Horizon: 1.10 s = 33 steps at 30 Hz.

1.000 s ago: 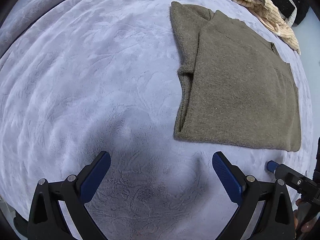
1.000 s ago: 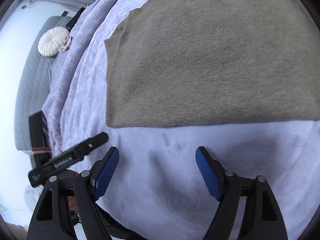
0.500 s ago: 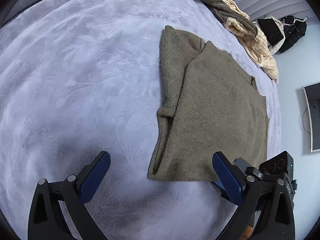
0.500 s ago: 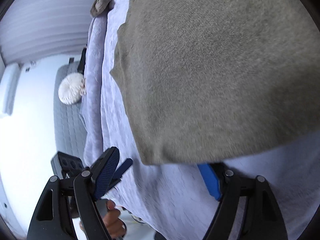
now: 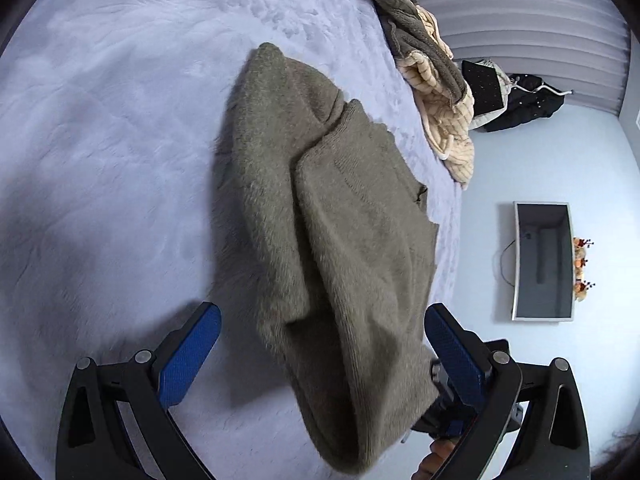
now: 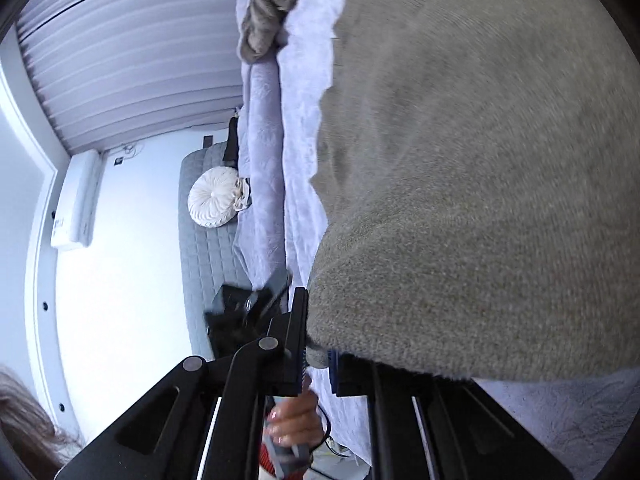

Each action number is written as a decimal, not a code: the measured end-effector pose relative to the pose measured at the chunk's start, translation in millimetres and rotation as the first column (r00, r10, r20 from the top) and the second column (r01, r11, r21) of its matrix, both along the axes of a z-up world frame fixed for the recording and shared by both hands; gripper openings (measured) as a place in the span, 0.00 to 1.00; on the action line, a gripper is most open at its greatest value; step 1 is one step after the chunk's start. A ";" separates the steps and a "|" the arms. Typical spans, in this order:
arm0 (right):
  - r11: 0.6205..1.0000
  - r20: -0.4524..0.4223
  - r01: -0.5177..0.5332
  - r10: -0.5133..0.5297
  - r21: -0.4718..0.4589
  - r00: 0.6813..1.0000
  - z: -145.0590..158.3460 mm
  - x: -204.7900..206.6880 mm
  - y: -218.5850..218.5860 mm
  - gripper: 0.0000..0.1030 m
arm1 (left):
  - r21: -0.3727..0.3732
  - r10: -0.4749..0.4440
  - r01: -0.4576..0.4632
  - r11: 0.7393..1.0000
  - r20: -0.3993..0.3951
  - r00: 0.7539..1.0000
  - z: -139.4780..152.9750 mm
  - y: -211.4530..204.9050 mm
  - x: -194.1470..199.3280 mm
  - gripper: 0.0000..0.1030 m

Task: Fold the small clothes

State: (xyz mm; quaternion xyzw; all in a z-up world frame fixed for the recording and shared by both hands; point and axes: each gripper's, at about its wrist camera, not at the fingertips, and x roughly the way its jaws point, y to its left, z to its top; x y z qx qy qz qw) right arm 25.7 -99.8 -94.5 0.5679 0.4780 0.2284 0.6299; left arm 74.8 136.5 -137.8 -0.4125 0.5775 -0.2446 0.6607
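An olive-green knit sweater (image 5: 344,240) lies partly folded on a lilac bedspread (image 5: 112,128), its near hem lifted off the bed. My left gripper (image 5: 320,356) is open; the raised hem hangs between its blue pads without being pinched. My right gripper (image 6: 318,356) is shut on the sweater's (image 6: 480,200) near hem corner and holds it up, so the cloth fills most of the right wrist view.
A pile of cream and grey-brown clothes (image 5: 432,92) lies at the bed's far edge. Black items (image 5: 520,100) lie on the floor. A wall television (image 5: 544,260) shows at right. A round white cushion (image 6: 216,196) sits on a grey quilted seat.
My right gripper closed on the sweater's near hem and lifted it. My left gripper moved in so the raised hem now hangs between its open fingers.
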 end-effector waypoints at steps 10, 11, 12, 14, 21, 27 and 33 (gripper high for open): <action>0.993 -0.009 -0.098 0.098 -0.066 0.995 -3.4 -7.4 4.8 0.09 | 0.226 -0.193 0.170 0.959 0.082 0.978 16.2 -72.1 53.1 0.99; 0.991 -0.015 -0.110 0.109 -0.074 0.994 -5.2 -9.7 6.5 0.09 | 0.259 -0.215 0.188 0.947 0.080 0.973 15.1 -79.8 55.3 0.99; 0.987 -0.026 -0.131 0.129 -0.097 0.991 -7.0 -11.3 8.8 0.09 | 0.302 -0.239 0.207 0.931 0.073 0.968 12.8 -86.9 57.1 0.99; 0.963 -0.067 -0.203 0.194 -0.177 0.979 -10.4 -13.9 14.8 0.09 | 0.357 -0.262 0.225 0.907 0.059 0.963 6.8 -95.7 57.7 0.98; 0.835 -0.128 -0.381 0.360 -0.398 0.924 4.4 -25.9 13.3 0.64 | 0.455 -0.278 0.226 0.861 0.051 0.959 1.1 -106.1 54.6 0.95; 0.770 -0.042 -0.269 0.301 -0.578 0.953 47.5 -15.5 -39.0 0.45 | 0.555 -0.268 0.195 0.809 0.053 0.962 5.2 -104.0 52.8 0.56; 0.666 -0.110 -0.259 0.258 -0.699 0.960 36.4 -2.2 -75.2 0.11 | 0.585 -0.287 0.192 0.788 0.074 0.955 16.8 -103.2 51.5 0.20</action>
